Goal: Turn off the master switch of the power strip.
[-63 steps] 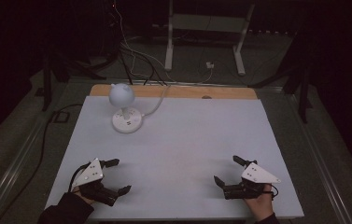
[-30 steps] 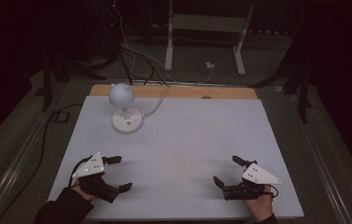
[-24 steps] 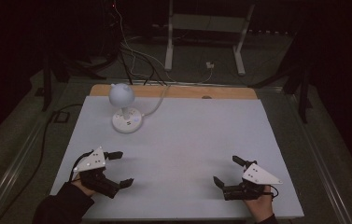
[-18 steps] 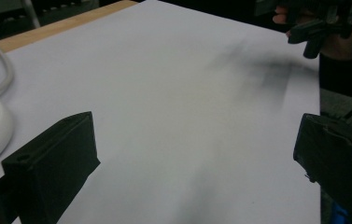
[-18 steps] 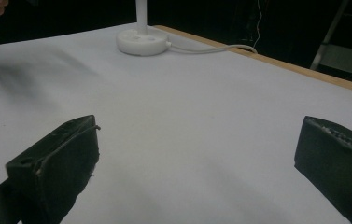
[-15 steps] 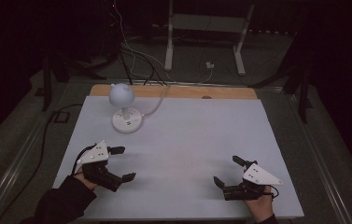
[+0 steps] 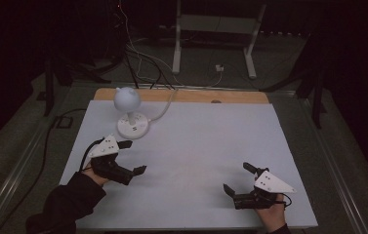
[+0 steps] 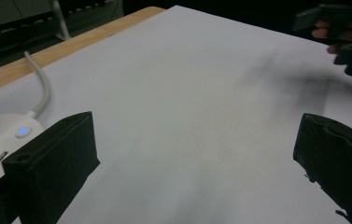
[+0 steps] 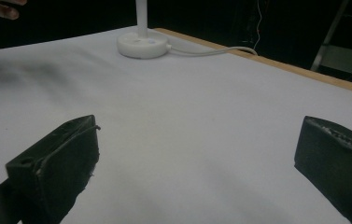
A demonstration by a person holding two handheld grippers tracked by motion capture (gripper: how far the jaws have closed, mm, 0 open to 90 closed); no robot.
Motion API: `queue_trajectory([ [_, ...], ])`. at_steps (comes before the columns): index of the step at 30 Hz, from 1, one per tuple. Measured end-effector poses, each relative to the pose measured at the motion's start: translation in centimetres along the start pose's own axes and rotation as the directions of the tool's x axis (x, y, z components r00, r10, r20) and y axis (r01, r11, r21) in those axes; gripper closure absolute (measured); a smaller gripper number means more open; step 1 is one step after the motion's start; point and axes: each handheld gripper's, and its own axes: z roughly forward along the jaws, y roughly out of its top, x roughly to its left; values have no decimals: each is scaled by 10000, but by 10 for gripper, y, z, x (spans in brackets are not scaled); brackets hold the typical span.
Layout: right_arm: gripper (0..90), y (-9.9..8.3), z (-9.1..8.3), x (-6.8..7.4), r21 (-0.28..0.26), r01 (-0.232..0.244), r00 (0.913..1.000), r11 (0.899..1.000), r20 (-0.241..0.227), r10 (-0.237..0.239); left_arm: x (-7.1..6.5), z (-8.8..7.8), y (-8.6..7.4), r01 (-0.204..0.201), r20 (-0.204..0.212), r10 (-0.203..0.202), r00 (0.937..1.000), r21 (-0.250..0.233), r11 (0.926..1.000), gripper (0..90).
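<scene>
Two grippers sit over the white desk, and the only thing on it is a small white lamp at the far left, near the wooden edge strip. The left gripper is plainly the nearer one: the lamp lies just beyond and slightly right of its fingers, while the right gripper rests low at the near right, well apart from it. Both sets of fingers stand wide with nothing between them.

Seen from the left gripper view, the lamp's round base is close beside the left finger, so I'd judge a short forward reach would meet it. The lamp stands upright: a smooth matte globe on a thin stem over a flat plastic disc with a lit blue button, and a pale cord trailing off the far edge. The desk looks smooth and paper-like.
</scene>
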Motion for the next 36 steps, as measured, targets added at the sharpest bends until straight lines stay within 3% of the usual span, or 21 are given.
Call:
queue_trajectory([
  [2,0,0,0,0,-6,-1,10000,10000,-6,1,1,3,2,-90,-170,92,9998,120,9999,3],
  [13,0,0,0,0,-25,-4,10000,10000,-16,4,9,18,7,253,-666,-248,9975,53,9997,3],
  [19,0,0,0,0,-34,16,10000,10000,-34,-16,15,27,9,579,-1116,-566,9921,85,9983,3],
  [28,0,0,0,-1,-44,-42,10000,10000,-39,42,23,38,11,967,-2153,-954,9719,-46,9953,3],
  [35,0,0,0,-1,-33,-37,10000,10000,-66,37,29,48,15,1237,-2946,-1300,9467,-400,9915,3],
  [36,0,0,0,-1,-29,-21,10000,10000,-63,21,30,50,16,1278,-2966,-1350,9454,-437,9908,3],
])
